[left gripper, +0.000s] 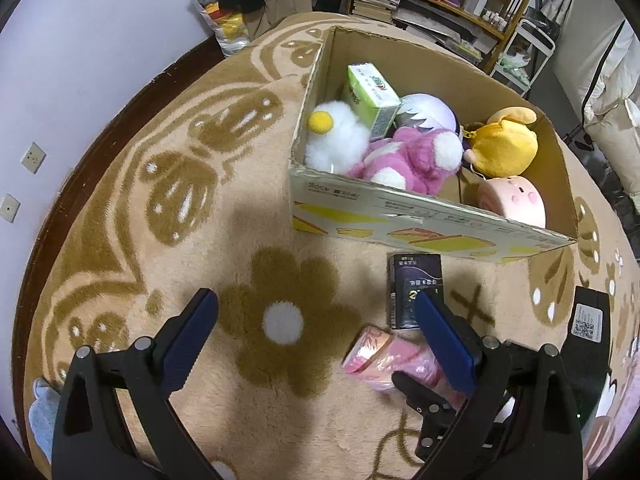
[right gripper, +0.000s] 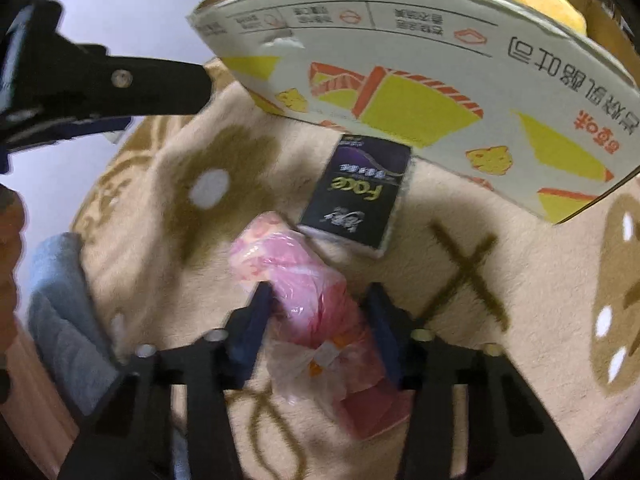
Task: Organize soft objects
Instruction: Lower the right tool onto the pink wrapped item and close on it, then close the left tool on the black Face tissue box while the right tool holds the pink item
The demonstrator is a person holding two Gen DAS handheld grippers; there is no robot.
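The pink plastic-wrapped pack (right gripper: 308, 304) lay on the flowered rug (right gripper: 500, 292), just short of the dark tissue pack (right gripper: 360, 192) beside the cardboard box's (right gripper: 400, 60) printed front wall. The right gripper (right gripper: 320, 312) had its blue pads pressed on the pink pack's sides. The left gripper (left gripper: 316, 316) hung above the rug with fingers spread wide, empty. Plush toys (left gripper: 412, 156) filled the box.

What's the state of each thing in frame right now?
cardboard box: open-topped, holding plush toys
green tissue pack: in box, leaning on toys
black tissue pack: flat on rug, outside box
pink wrapped pack: on rug, between right jaws
right gripper: jaws closed on pink pack
left gripper: jaws open, empty
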